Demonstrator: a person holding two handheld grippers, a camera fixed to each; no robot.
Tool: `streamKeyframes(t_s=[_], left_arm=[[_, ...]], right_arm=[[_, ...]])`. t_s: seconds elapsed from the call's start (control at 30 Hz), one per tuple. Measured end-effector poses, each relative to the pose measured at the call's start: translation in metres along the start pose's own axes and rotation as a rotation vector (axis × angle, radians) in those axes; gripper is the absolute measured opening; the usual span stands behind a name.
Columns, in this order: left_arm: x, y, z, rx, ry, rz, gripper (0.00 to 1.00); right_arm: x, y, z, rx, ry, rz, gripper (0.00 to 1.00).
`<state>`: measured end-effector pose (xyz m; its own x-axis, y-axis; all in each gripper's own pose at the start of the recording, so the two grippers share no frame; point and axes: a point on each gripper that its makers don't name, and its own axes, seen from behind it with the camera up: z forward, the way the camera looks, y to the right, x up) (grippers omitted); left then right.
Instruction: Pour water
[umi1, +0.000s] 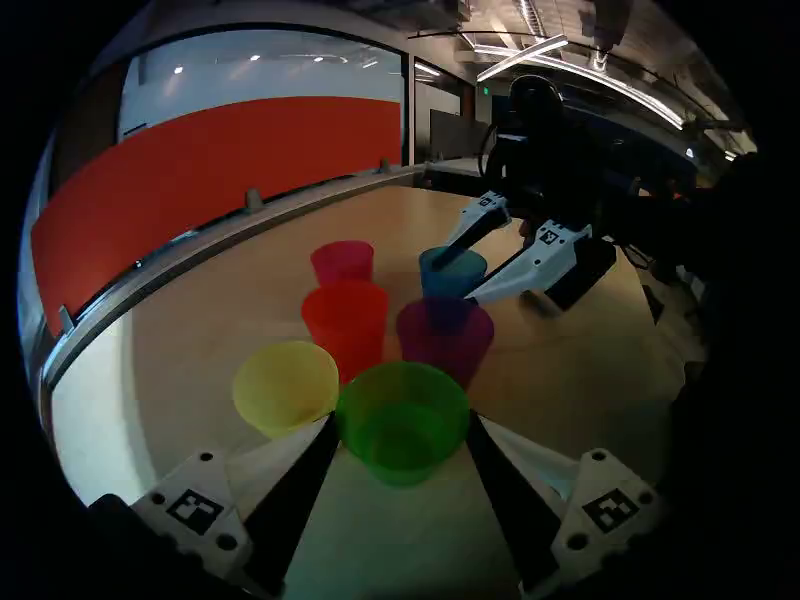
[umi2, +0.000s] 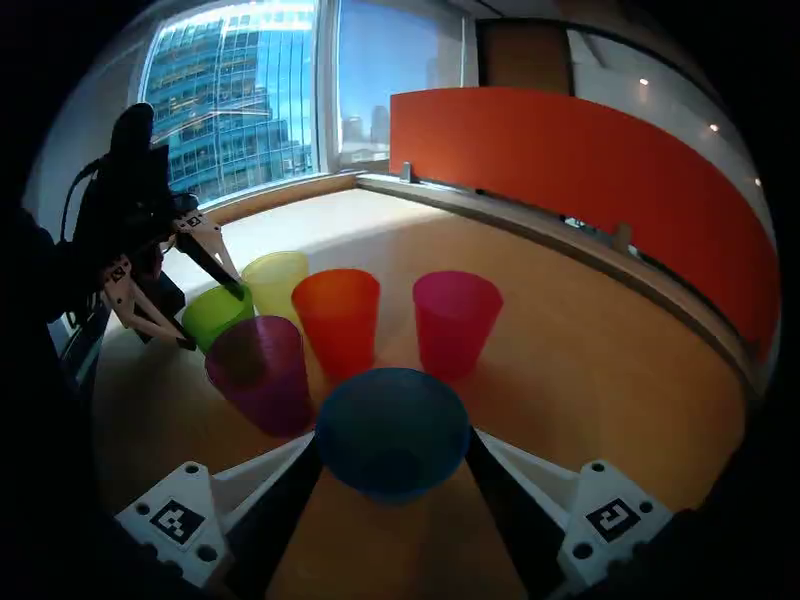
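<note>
We find the left gripper (umi1: 402, 425) with its jaws pinching the green cup (umi1: 400, 445), one finger on each side of the upright wall. The right gripper (umi2: 392, 432) has its jaws pinching the blue cup (umi2: 390, 455) in the same manner. Both cups sit at opposite ends of a tight cluster on the wooden counter (umi1: 570, 380). Between them stand the orange cup (umi1: 345, 320) and the purple cup (umi1: 445, 338), side by side. The yellow cup (umi1: 285, 385) is just beside the green one, and the pink cup (umi1: 342, 262) is near the blue one. We cannot tell whether any cup holds water.
</note>
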<state>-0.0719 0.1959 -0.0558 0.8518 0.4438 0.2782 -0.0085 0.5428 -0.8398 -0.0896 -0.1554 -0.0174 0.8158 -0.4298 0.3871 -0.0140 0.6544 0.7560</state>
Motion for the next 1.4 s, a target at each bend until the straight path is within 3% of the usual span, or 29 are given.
streamKeyframes(t_s=[0.2, 0.5, 1.0, 1.4], left_arm=[[0.000, -0.001, -0.003, 0.007, 0.002, -0.007, 0.97], [-0.009, -0.004, -0.010, 0.034, -0.011, -0.004, 0.97], [-0.018, -0.013, -0.042, 0.117, 0.021, -0.065, 0.97], [-0.013, -0.025, -0.067, 0.208, 0.090, -0.100, 0.97]], right_arm=[[0.001, 0.002, -0.005, -0.010, 0.009, 0.005, 1.00], [0.000, 0.003, -0.014, -0.030, 0.021, 0.012, 1.00], [-0.007, -0.002, -0.043, -0.063, 0.042, 0.039, 1.00], [-0.011, -0.005, -0.070, -0.123, 0.077, 0.051, 1.00]])
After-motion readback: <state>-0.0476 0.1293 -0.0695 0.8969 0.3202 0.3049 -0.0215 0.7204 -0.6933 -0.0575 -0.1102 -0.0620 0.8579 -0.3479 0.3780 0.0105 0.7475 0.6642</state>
